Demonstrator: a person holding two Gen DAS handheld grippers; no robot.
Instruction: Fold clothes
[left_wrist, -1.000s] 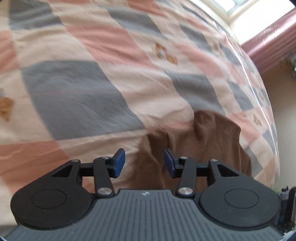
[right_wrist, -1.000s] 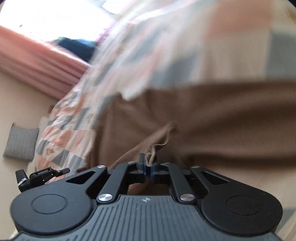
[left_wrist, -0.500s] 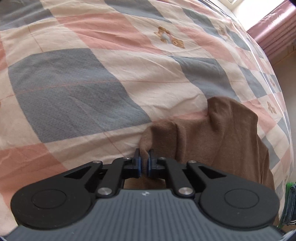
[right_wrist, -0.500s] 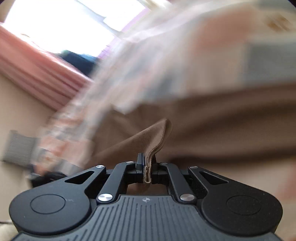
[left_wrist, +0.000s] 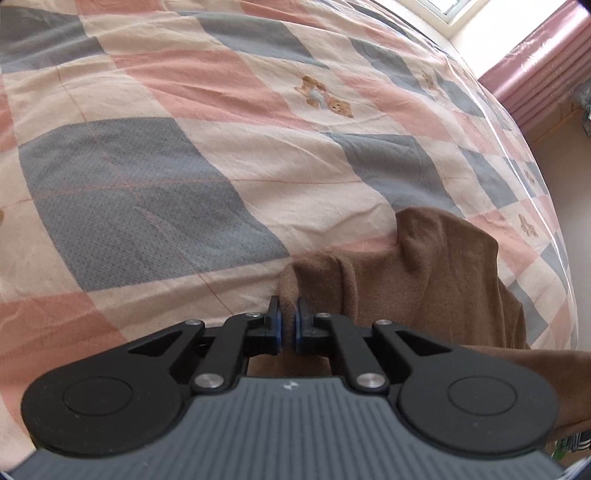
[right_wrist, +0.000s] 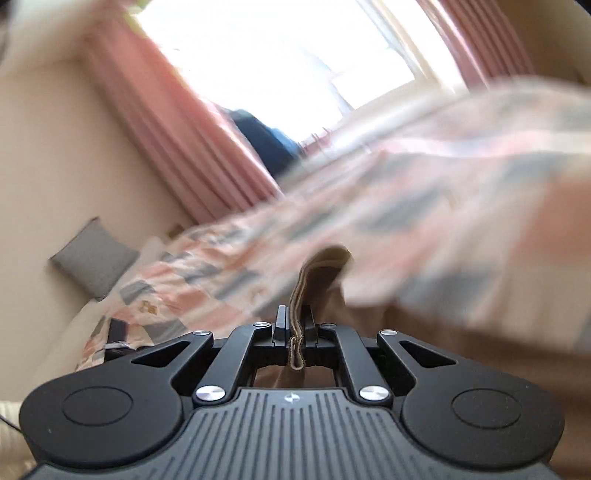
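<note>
A brown garment (left_wrist: 424, 273) lies bunched on the checked bed cover, at the lower right of the left wrist view. My left gripper (left_wrist: 288, 321) is shut on a rounded fold at its left edge. In the right wrist view the same brown garment (right_wrist: 317, 277) shows a hemmed edge standing up between the fingers, and my right gripper (right_wrist: 295, 328) is shut on that hem. Most of the cloth behind it is motion-blurred, and its lower part is hidden under the gripper body.
The pink, grey and cream patchwork bed cover (left_wrist: 184, 166) fills the left wrist view, its edge falling away at the right. Pink curtains (right_wrist: 177, 147) and a bright window (right_wrist: 295, 48) stand beyond the bed. A grey cushion (right_wrist: 92, 258) leans on the wall at left.
My left gripper went from open to shut on the garment's fold. My right gripper, still clamped on the hem, swung upward so the window and curtains came into view.
</note>
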